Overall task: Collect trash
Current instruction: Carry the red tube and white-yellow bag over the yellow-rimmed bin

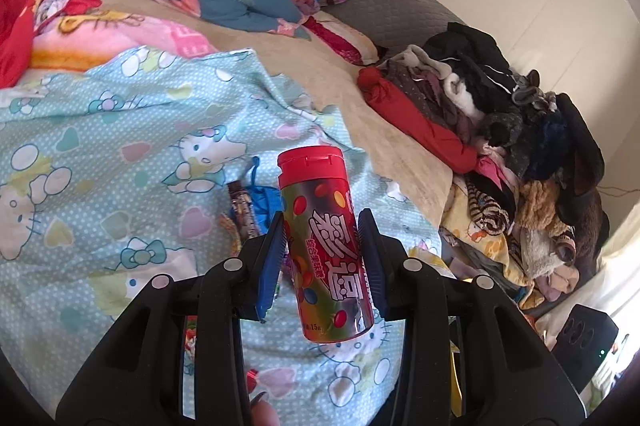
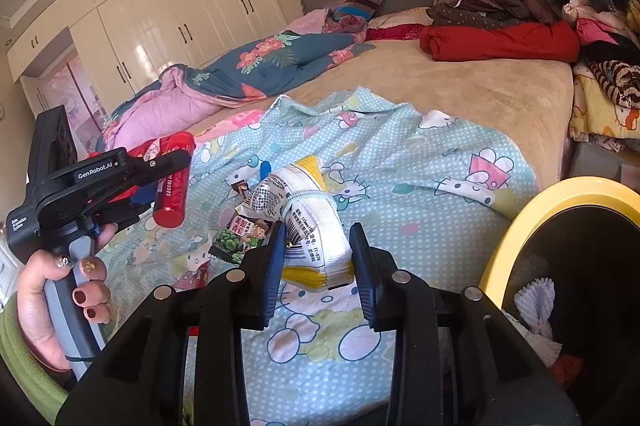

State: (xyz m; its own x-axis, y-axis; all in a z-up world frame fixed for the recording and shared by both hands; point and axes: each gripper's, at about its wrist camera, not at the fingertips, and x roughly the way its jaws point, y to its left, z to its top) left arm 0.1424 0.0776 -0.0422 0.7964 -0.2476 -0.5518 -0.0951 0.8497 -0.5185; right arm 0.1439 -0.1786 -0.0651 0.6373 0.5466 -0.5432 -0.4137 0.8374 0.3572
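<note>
A: Where's the trash?
B: Left gripper [image 1: 322, 258] jaws clamp the red candy tube [image 1: 328, 246], upright; right gripper [image 2: 318, 266] jaws pinch a crumpled snack wrapper [image 2: 312, 226] above the bed [image 2: 480, 98].
A: The bin?
B: The yellow-rimmed bin [image 2: 520, 210] sits right of the right gripper, which is nearer.

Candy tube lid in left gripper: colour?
Red lid; clearest in the left wrist view.

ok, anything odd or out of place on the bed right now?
Yes: snack wrappers lie loose on the cartoon-print sheet, which is itself rumpled. The left gripper holds a red candy tube, tilted; the right gripper holds a crumpled white-and-yellow packet. Nothing spilled.
</note>
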